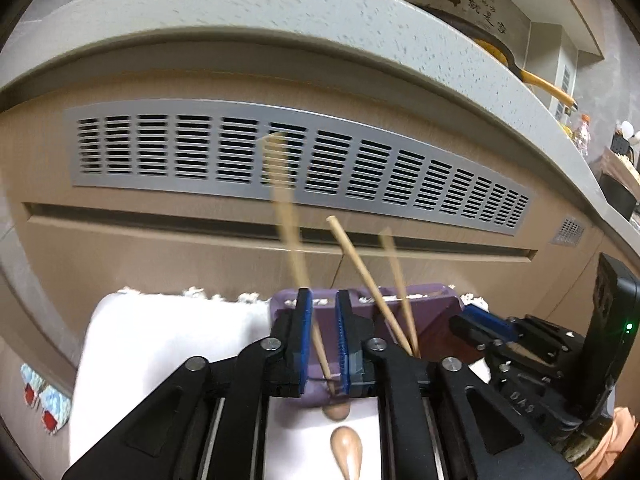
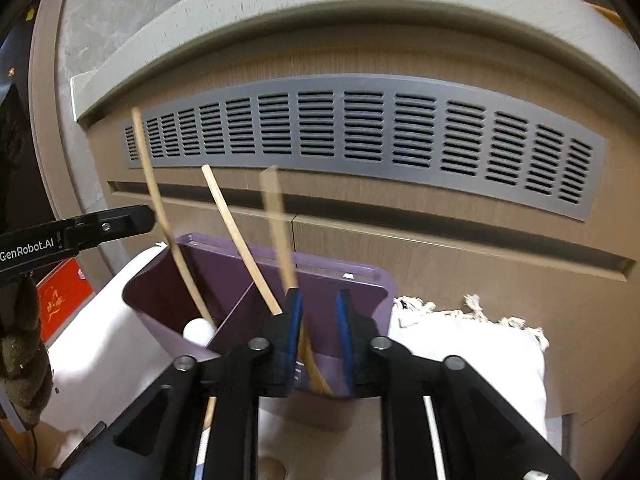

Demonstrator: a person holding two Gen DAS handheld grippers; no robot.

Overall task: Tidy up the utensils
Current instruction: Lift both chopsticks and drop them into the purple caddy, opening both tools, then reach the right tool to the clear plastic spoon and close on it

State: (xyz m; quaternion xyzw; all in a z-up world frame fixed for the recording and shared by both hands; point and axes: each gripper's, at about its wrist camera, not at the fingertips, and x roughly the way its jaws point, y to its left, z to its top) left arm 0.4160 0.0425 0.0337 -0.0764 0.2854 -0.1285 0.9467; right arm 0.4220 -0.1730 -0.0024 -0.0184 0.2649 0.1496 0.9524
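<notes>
A purple utensil holder (image 1: 362, 306) (image 2: 224, 276) with a divider stands on a white cloth (image 1: 160, 332). My left gripper (image 1: 322, 344) is open, with a blurred wooden chopstick (image 1: 288, 216) passing loose between its blue pads into the holder. Two more chopsticks (image 1: 360, 268) lean in the holder to its right. My right gripper (image 2: 318, 340) is open above the holder's right compartment, with a blurred chopstick (image 2: 278, 232) by its left pad. Two other chopsticks (image 2: 236, 236) lean in the holder. A wooden spoon (image 1: 346, 450) lies on the cloth below the left gripper.
A wooden cabinet front with a grey vent grille (image 1: 300, 160) (image 2: 380, 132) rises behind the holder under a pale counter edge (image 1: 280, 4). A yellow-handled pan (image 1: 520, 68) sits on the counter. A red item (image 2: 60, 300) lies left of the cloth. The cloth's fringe (image 2: 472, 304) is at the right.
</notes>
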